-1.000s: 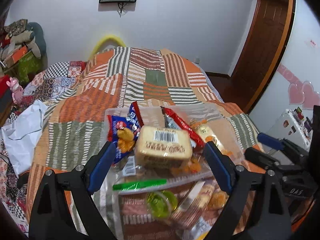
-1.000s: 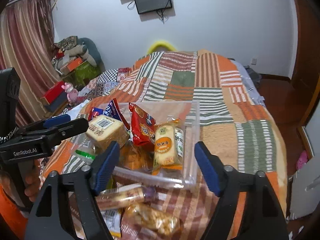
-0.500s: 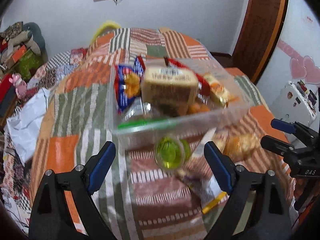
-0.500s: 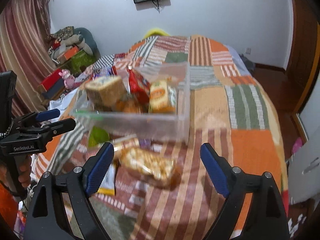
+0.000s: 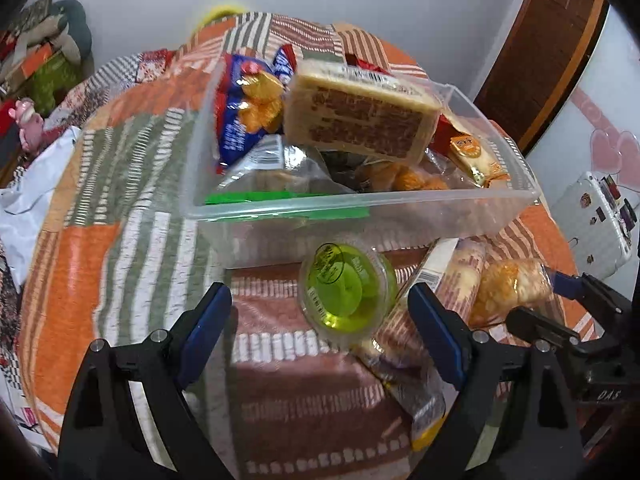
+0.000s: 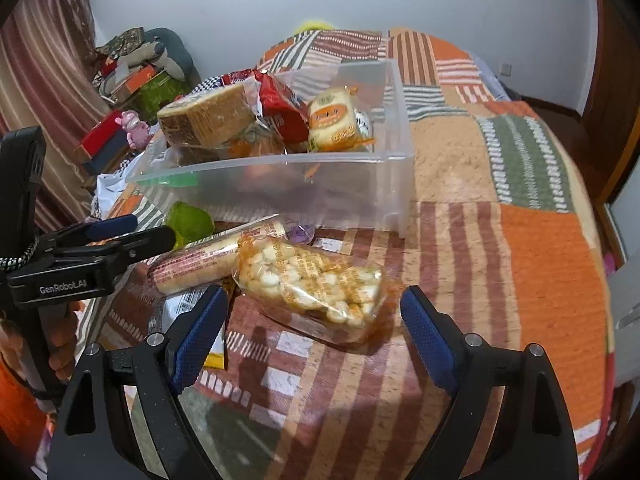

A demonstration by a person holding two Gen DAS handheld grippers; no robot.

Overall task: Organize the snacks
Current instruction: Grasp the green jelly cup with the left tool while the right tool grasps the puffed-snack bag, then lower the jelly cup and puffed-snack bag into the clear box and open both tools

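A clear plastic bin [image 5: 360, 204] [image 6: 280, 166] stands on the patchwork bedspread, piled with snack packs, a tan wrapped cake [image 5: 360, 120] on top. In front of it lie a green jelly cup [image 5: 348, 296] [image 6: 190, 220], a long biscuit roll [image 6: 208, 258] and a clear bag of pale puffs [image 6: 312, 284]. My left gripper [image 5: 320, 320] hangs open above the bedspread, the jelly cup just ahead between its fingers, untouched. My right gripper [image 6: 314, 308] is open too, its blue pads either side of the puff bag and not pressing it.
A flat white and yellow packet [image 6: 188, 312] lies under the roll. The bedspread [image 6: 520, 240] stretches bare to the right of the bin. A white cloth [image 5: 28, 200] lies at the left edge, clutter [image 6: 136, 60] by the curtain, a wooden door [image 5: 532, 52] at right.
Both grippers have sunk toward the bed and tilted down, so the loose snacks in front of the bin now sit between the fingers. The right jaws have spread a little wider.
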